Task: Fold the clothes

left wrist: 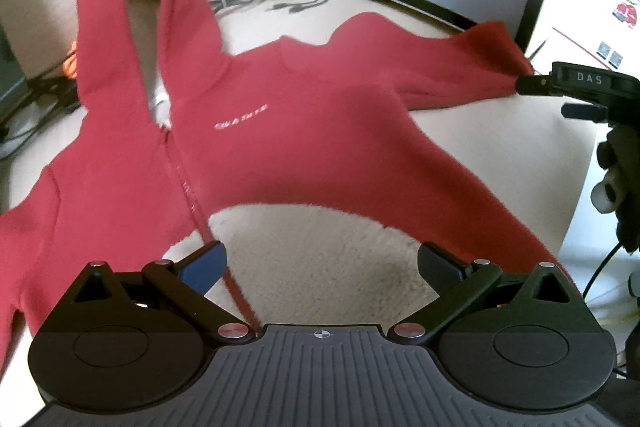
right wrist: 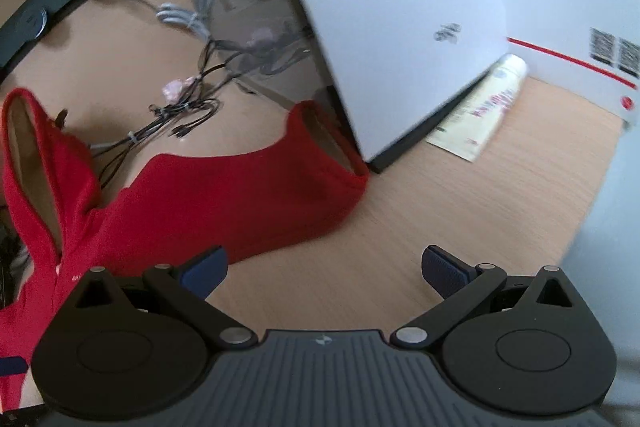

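Your red hoodie (left wrist: 304, 131) lies spread on the surface (right wrist: 460, 211) (zipper up) — both grippers, left (left wrist: 320, 263) and right (right wrist: 324, 267), hover with fingers apart, empty.

The red hoodie (left wrist: 304, 131) is soft, matt fleece cloth with a pale fuzzy lining (left wrist: 320, 251) showing at its hem and a stitched zip seam. Under the hoodie, the table (right wrist: 460, 211) looks like smooth, light wood-grain laminate. Beyond the hoodie's sleeve cuff stands a smooth white cardboard box (right wrist: 400, 7). The left gripper (left wrist: 320, 265) is matt black plastic with shiny metal pivot pins.
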The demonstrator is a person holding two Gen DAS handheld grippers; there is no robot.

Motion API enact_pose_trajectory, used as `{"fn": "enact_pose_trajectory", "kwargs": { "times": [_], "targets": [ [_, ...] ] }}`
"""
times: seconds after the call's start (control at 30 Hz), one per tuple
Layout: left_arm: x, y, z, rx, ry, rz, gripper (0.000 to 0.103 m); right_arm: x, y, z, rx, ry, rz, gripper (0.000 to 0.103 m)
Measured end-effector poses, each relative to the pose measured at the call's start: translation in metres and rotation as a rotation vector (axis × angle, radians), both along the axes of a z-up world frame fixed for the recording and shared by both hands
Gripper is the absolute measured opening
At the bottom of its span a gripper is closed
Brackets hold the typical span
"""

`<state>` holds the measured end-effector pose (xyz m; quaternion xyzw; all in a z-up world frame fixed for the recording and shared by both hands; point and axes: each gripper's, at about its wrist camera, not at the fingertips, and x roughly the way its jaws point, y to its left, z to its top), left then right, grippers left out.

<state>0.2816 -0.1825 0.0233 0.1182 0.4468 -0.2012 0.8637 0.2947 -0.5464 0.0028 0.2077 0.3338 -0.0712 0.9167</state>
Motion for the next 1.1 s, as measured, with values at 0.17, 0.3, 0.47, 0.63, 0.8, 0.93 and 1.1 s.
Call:
{"fn": "enact_pose_trajectory", "kwargs": {
  "times": [0.17,0.3,0.47,0.63,0.8,0.93,1.1],
  "targets": [
    [-0.001,0.008,0.004,-0.002,-0.009,0.023,0.103,0.027,0.008,-0.002,0.003,-0.005,0.046,0.103],
    [-0.004,0.020,0.008,-0.008,-0.015,0.053,0.103,0.047,0.007,-0.004,-0.072,-0.005,-0.006,0.103],
    [-0.003,0.039,0.009,-0.003,-0.008,0.131,0.103,0.065,0.001,-0.009,-0.024,0.000,0.014,0.103],
    [0.000,0.053,0.009,-0.016,0.006,0.183,0.103,0.074,0.013,-0.011,0.036,-0.034,0.057,0.103],
    [0.003,0.044,0.010,0.016,-0.015,0.144,0.103,0.087,0.027,-0.008,0.106,-0.054,0.120,0.103],
    [0.009,0.012,0.017,0.081,-0.114,-0.004,0.103,0.087,0.026,0.005,0.163,-0.096,0.120,0.103],
    [0.021,-0.053,0.029,0.121,-0.261,-0.241,0.103,0.057,0.017,0.023,0.086,-0.117,0.073,0.103]
  ]
}}
